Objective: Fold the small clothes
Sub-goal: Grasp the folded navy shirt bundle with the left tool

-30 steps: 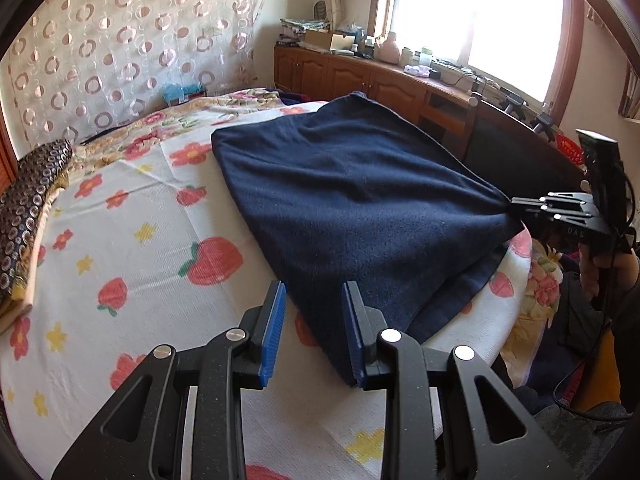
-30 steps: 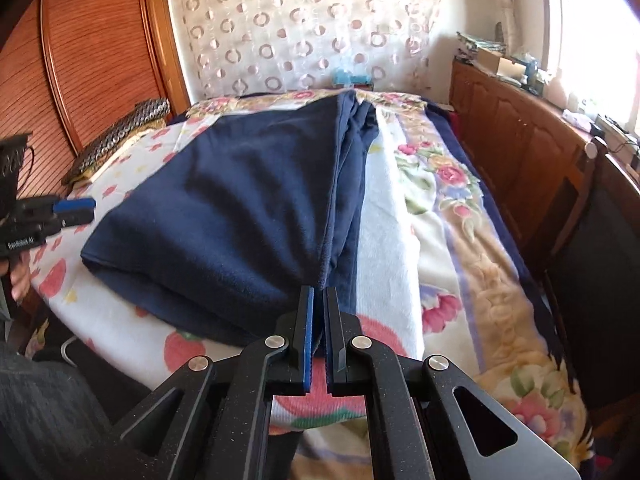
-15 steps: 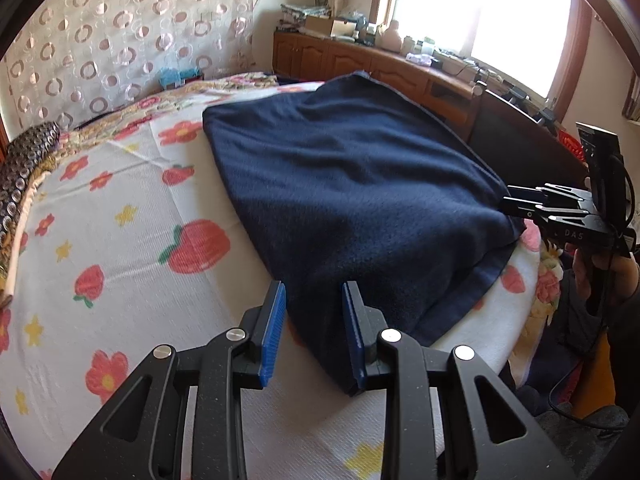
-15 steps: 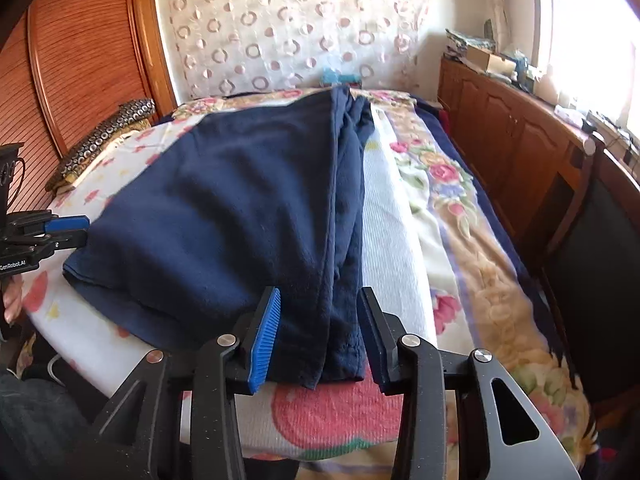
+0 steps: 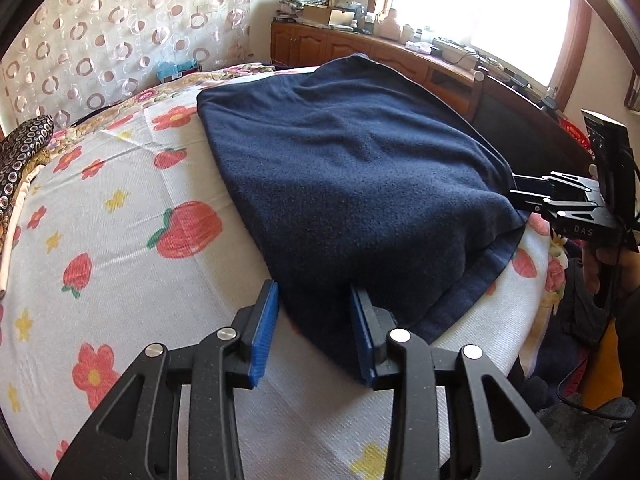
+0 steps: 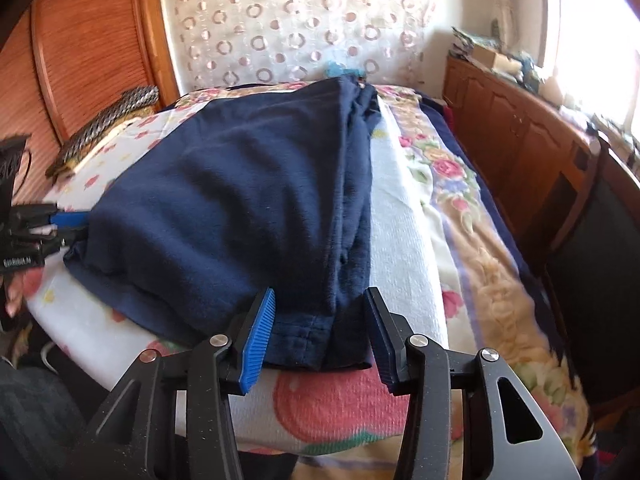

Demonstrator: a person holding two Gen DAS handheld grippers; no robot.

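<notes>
A dark navy fleece garment [image 5: 360, 184] lies folded on the bed, also in the right wrist view [image 6: 240, 208]. My left gripper [image 5: 314, 320] is open, its jaws straddling the garment's near left corner. My right gripper [image 6: 320, 324] is open, its jaws on either side of the garment's near right corner, where several layered hems show. Each gripper appears in the other's view: the right one [image 5: 520, 190] at the far right corner, the left one [image 6: 68, 222] at the left edge of the cloth.
The bed has a white cover with strawberries and flowers [image 5: 120, 220] over a floral blanket [image 6: 480, 248]. A patterned pillow [image 6: 108, 116] lies by the wooden headboard [image 6: 80, 48]. A wooden cabinet [image 6: 520, 128] runs under the window. A dark chair back [image 6: 592, 248] stands beside the bed.
My right gripper opened from shut and let the cloth go, then moved in over the corner. My left gripper moved forward so its open jaws now straddle the garment's corner.
</notes>
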